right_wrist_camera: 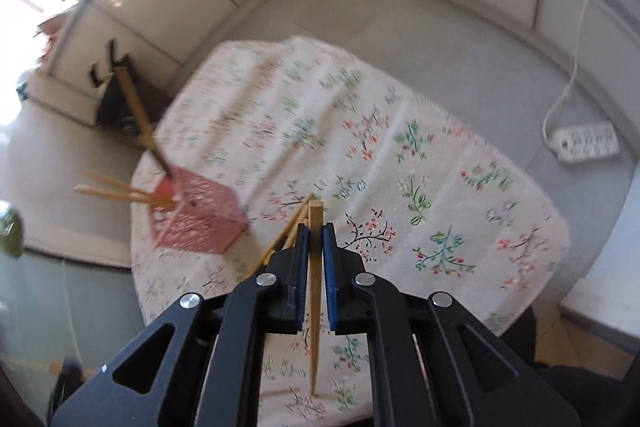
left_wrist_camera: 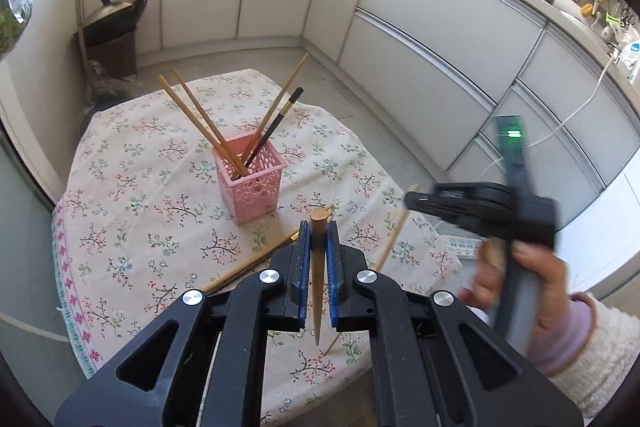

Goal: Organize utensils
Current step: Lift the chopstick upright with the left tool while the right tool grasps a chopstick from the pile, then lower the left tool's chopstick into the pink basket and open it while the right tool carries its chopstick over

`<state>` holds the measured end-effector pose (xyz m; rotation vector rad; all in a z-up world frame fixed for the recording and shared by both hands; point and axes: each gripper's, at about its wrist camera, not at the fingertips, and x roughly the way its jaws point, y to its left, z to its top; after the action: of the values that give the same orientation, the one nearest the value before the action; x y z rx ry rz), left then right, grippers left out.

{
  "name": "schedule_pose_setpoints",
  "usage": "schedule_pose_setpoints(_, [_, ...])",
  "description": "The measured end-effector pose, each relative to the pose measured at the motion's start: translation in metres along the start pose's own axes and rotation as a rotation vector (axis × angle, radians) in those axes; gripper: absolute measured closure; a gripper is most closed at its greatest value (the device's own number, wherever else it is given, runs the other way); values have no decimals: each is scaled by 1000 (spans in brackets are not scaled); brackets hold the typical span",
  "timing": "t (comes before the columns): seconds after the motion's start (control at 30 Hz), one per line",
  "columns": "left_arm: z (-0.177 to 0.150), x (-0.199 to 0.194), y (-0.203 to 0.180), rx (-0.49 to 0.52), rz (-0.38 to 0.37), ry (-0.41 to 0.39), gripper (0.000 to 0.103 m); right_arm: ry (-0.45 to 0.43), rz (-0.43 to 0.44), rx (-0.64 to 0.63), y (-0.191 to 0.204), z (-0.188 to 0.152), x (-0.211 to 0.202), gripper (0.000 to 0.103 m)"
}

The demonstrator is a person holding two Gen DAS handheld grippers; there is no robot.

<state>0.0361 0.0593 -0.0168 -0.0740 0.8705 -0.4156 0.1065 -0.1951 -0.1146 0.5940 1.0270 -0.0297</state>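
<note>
A: Two chopsticks are up off the surface at once, one per gripper. Left gripper (left_wrist_camera: 318, 227) has its blue fingers (left_wrist_camera: 304, 255) pinched tight on a wooden chopstick (left_wrist_camera: 319, 267), thick end forward, thin tip trailing back under the camera.

B: And the right?

A: Same thing. Right gripper (right_wrist_camera: 316, 235) is clamped on a bamboo chopstick (right_wrist_camera: 315, 287), square end poking out past the fingers (right_wrist_camera: 329, 267). Held along its length like that, I'd say so the stick can be tipped end-first into the holder.

B: Where's the holder?

A: Pink lattice basket (left_wrist_camera: 251, 179), standing upright near the middle of the floral tablecloth (left_wrist_camera: 140, 207). Four chopsticks already lean out of it: three pale ones (left_wrist_camera: 192, 115) and one dark one (left_wrist_camera: 276, 127). A few loose chopsticks (left_wrist_camera: 248, 267) lie flat on the cloth just below the left gripper, so the sorting isn't finished by my reckoning.

B: How are the hands set?

A: Both grippers point steeply down toward the surface. From the left camera, the right hand (left_wrist_camera: 516, 279) grips its handle off to the side, blurred, with a fluffy white sleeve (left_wrist_camera: 600, 343) at the wrist. The right view is tilted and smeared too. The basket sits ahead of both, apart from either stick
</note>
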Motion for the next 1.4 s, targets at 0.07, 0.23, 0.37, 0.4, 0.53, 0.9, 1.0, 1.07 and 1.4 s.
schedule_pose_setpoints(0.07, [1,0,-1,-7,5,-2,96,-18,17,-34,-1,-1,-16,95])
schedule_pose_setpoints(0.23, [7,-5,-4,-27,17,-21,96,-63,53,-108,9,0,-51,95])
schedule_pose_setpoints(0.37, [20,-21,-1,-65,29,-79,96,-93,87,-132,15,6,-76,95])
schedule_pose_setpoints(0.4, [26,-26,1,-77,33,-97,96,-103,96,-135,17,10,-81,95])
schedule_pose_setpoints(0.53, [55,-48,7,-119,48,-185,96,-129,153,-137,29,31,-104,95])
schedule_pose_setpoints(0.9, [123,-61,24,-195,136,-346,96,-211,233,-167,68,77,-132,95])
schedule_pose_setpoints(1.0, [130,-49,33,-212,170,-349,96,-204,238,-176,75,83,-126,95])
schedule_pose_setpoints(1.07, [132,-39,42,-232,178,-343,96,-193,237,-184,79,86,-118,95])
schedule_pose_setpoints(1.4, [119,-9,73,-318,206,-323,78,-185,226,-229,109,96,-99,95])
